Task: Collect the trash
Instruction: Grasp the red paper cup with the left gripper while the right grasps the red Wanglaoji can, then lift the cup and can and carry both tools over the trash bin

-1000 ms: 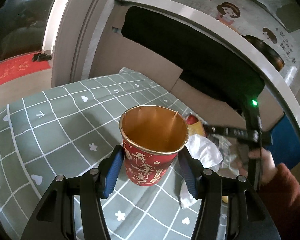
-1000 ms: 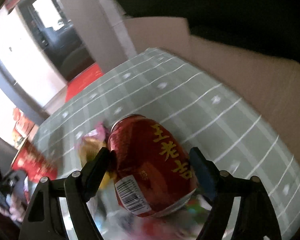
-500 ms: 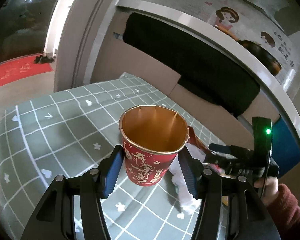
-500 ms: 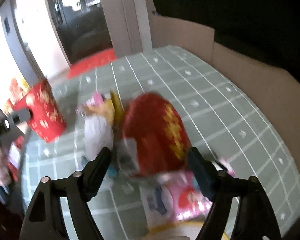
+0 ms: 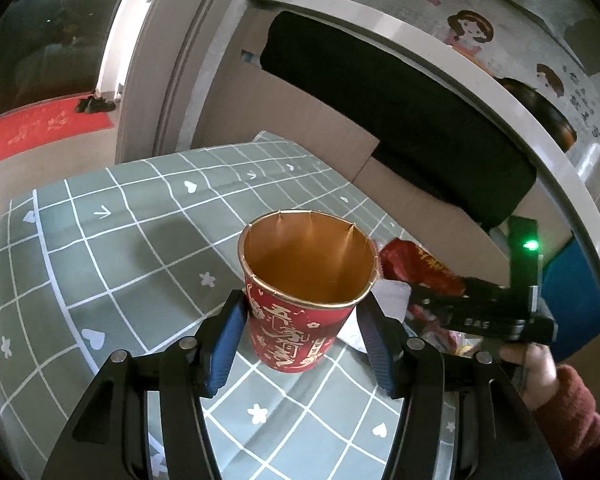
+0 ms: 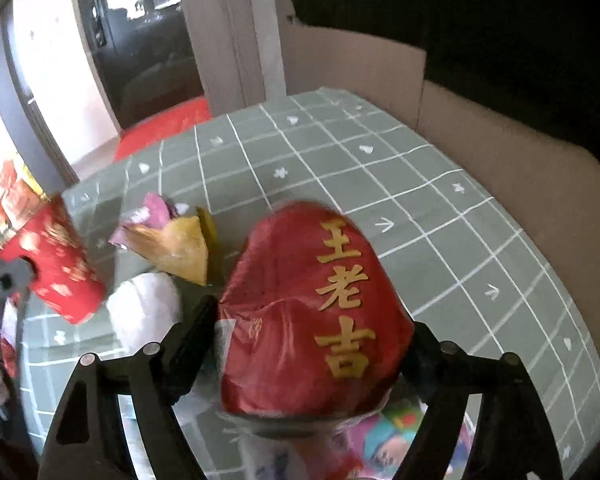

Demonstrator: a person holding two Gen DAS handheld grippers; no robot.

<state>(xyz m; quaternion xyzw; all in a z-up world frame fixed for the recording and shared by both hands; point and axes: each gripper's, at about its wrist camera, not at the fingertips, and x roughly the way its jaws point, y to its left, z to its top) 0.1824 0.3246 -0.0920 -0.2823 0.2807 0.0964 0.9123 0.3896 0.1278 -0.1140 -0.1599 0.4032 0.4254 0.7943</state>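
Left gripper (image 5: 302, 334) clamped the red paper cup (image 5: 306, 292) above the table's (image 5: 140, 248) bare left half. Right gripper (image 6: 312, 328) pinched the crushed red can (image 6: 312, 316) over the wrapper pile (image 6: 172, 240) near its right edge.

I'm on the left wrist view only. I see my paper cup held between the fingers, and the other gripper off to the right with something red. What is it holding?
Observer: A red can with gold Chinese characters, clamped in the right gripper.
Operator: Is the can intact?
Observer: No, it looks dented and crushed.
Operator: What trash is left near it on the tablecloth?
Observer: A yellow wrapper with a pink scrap behind it, left of the can.
Operator: Anything under the can?
Observer: Colourful packaging lies below it; its print is blurred.
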